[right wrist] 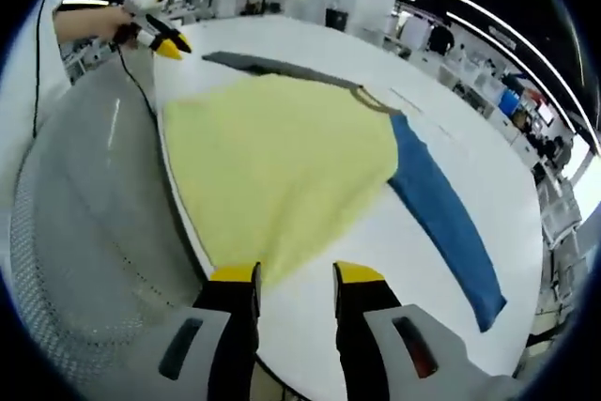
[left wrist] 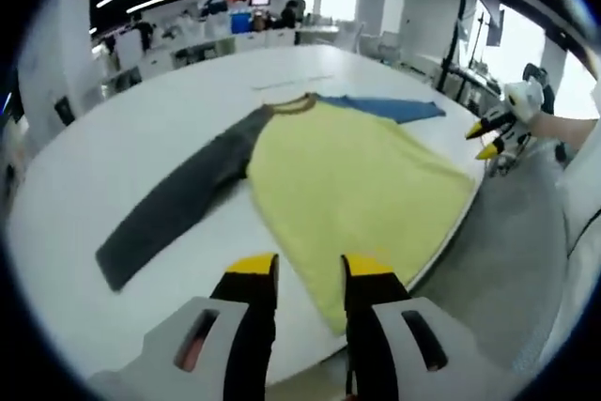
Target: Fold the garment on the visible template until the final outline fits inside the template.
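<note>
A long-sleeved shirt lies flat on the white table [left wrist: 113,147]: pale yellow body [left wrist: 347,180], dark grey sleeve [left wrist: 183,199] and blue sleeve [left wrist: 390,107], with a brownish collar [left wrist: 296,103]. Its hem lies near the table's front edge. My left gripper [left wrist: 310,269] stands open just above the hem's corner with nothing between its jaws. In the right gripper view the yellow body [right wrist: 277,161] spreads ahead, the blue sleeve [right wrist: 446,223] runs right and the grey sleeve [right wrist: 268,66] lies far. My right gripper [right wrist: 297,279] is open over the other hem corner. The left gripper [right wrist: 155,30] appears at top left.
The other gripper [left wrist: 498,133], with yellow tips, hovers off the table's right edge in the left gripper view. Grey floor [right wrist: 84,232] lies beyond the table's edge. Desks, pillars and monitors [left wrist: 242,21] fill the office behind. A faint line [left wrist: 291,82] is marked on the table past the collar.
</note>
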`<state>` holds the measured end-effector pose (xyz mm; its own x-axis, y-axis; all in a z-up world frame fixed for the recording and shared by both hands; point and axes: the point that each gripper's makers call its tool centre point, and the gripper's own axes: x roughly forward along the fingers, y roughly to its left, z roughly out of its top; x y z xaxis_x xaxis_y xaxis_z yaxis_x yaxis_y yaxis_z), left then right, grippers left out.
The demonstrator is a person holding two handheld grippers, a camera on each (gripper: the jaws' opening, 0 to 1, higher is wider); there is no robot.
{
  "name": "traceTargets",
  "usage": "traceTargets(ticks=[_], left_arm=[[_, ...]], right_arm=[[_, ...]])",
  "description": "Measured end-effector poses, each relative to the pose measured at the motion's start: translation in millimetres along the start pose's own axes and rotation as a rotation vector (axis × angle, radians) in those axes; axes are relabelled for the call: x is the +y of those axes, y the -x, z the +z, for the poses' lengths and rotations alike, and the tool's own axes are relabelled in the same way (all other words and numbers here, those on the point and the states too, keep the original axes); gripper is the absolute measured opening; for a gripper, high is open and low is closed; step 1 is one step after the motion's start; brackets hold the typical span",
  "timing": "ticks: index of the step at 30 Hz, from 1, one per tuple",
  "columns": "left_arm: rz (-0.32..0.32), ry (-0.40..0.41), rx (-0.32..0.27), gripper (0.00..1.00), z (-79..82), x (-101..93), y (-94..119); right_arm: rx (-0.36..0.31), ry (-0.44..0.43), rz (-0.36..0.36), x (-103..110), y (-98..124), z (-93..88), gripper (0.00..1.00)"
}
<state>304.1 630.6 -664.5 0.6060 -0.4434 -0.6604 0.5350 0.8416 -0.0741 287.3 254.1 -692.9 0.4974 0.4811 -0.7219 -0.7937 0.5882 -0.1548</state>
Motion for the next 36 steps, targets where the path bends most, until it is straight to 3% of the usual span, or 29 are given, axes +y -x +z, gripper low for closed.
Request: traceTargets(ticks=[7, 15, 21, 28, 36], left_arm=[[0.017, 0.066, -0.058, 0.41, 19.8, 1.3, 10], [0.014, 0.073, -0.089, 0.53, 39.5, -3.3, 27], [-0.001, 0.085, -0.109, 0.59, 53.3, -11.0, 42], [-0.02, 0.121, -0.196, 0.64, 77.0, -12.0, 62], [-0.023, 0.081, -0.228, 0.82, 90.8, -12.0, 76]], right_arm=[[-0.084, -0.076, -0.039, -13, 17, 27.3, 0.45], [-0.138, -0.131, -0.055, -21, 35, 46.6, 0.56], [-0.159, -0.156, -0.06, -25, 45, 53.0, 0.64], [-0.178, -0.174, -0.07, -29, 56, 55.6, 0.75], [-0.211, -0.214, -0.096, -38, 75, 57.3, 0.89]])
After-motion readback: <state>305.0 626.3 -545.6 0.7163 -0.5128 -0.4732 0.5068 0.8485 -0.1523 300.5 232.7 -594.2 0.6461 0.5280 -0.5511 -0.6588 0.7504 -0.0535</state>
